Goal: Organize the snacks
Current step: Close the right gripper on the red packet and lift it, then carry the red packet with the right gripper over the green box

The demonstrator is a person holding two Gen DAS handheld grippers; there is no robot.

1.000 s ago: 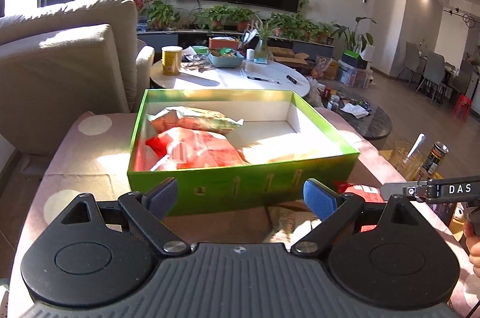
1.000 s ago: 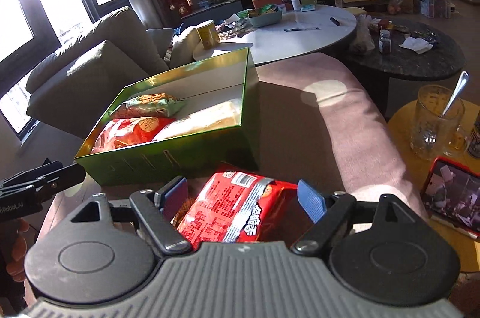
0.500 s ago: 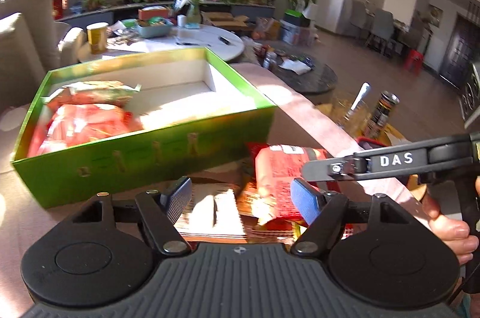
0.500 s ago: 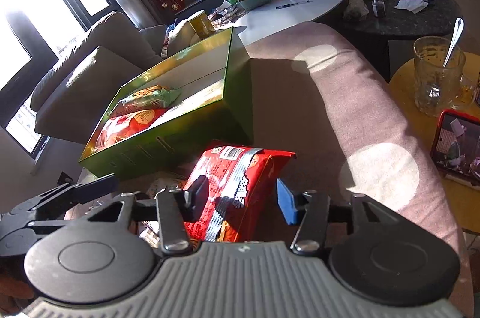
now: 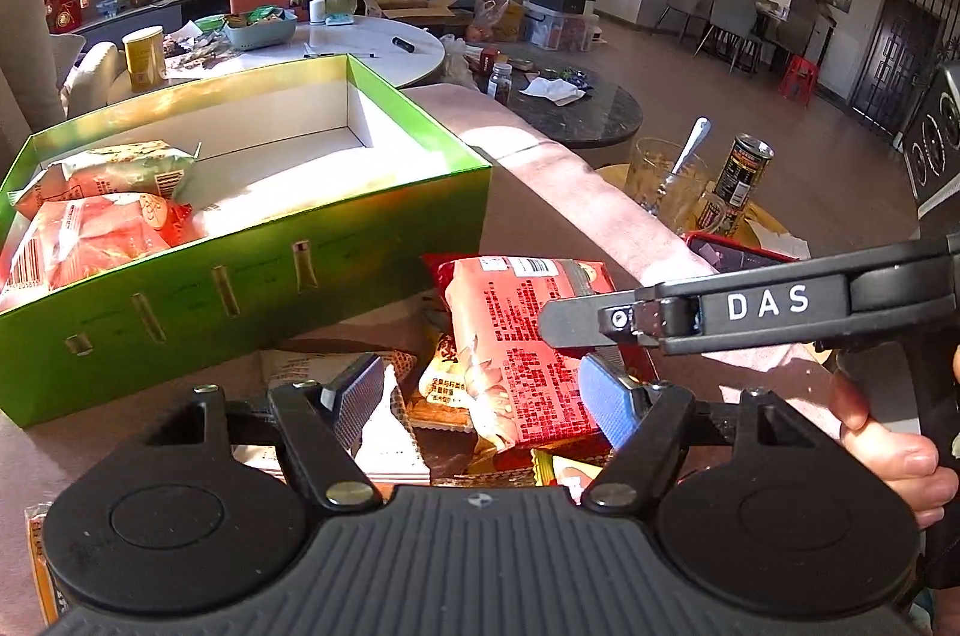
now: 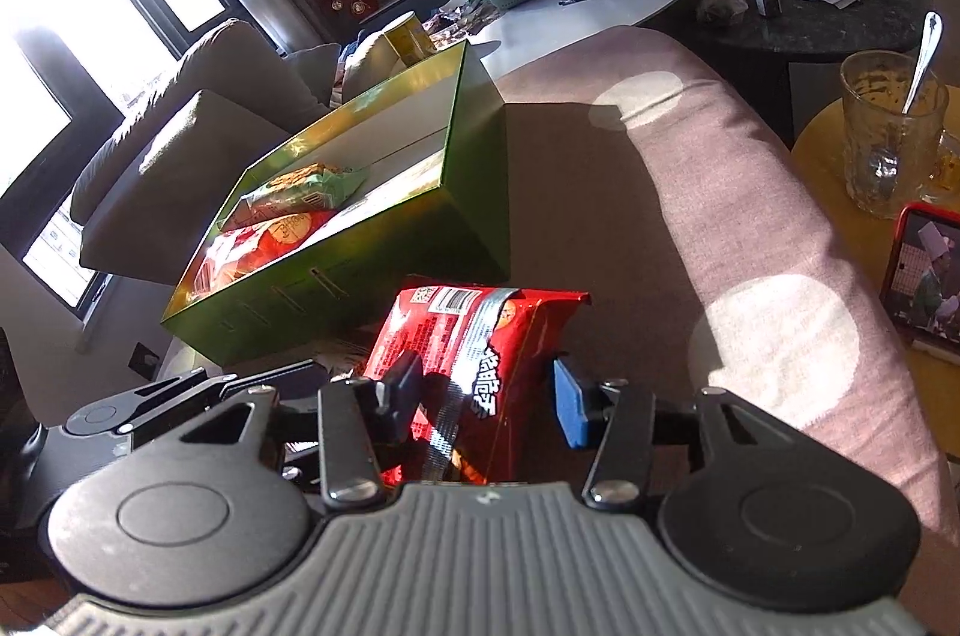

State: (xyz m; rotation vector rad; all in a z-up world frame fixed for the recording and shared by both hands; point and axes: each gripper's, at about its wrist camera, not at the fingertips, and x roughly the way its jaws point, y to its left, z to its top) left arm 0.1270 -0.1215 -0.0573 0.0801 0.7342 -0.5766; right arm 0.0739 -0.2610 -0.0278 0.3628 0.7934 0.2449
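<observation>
We have the right gripper [image 6: 489, 399] closing on the red snack bag [image 6: 474, 336], fingers not yet pinching (left gripper [image 5: 480, 396] open, empty); it sits just before the green box [image 6: 360, 216]. A shallow bite could let it slip.

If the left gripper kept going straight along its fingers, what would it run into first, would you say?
Most likely the loose snack packets lying between its open fingers, with the red packet the right gripper is closing around just beyond. The green box sits off to the left, though depth is uncertain.
</observation>
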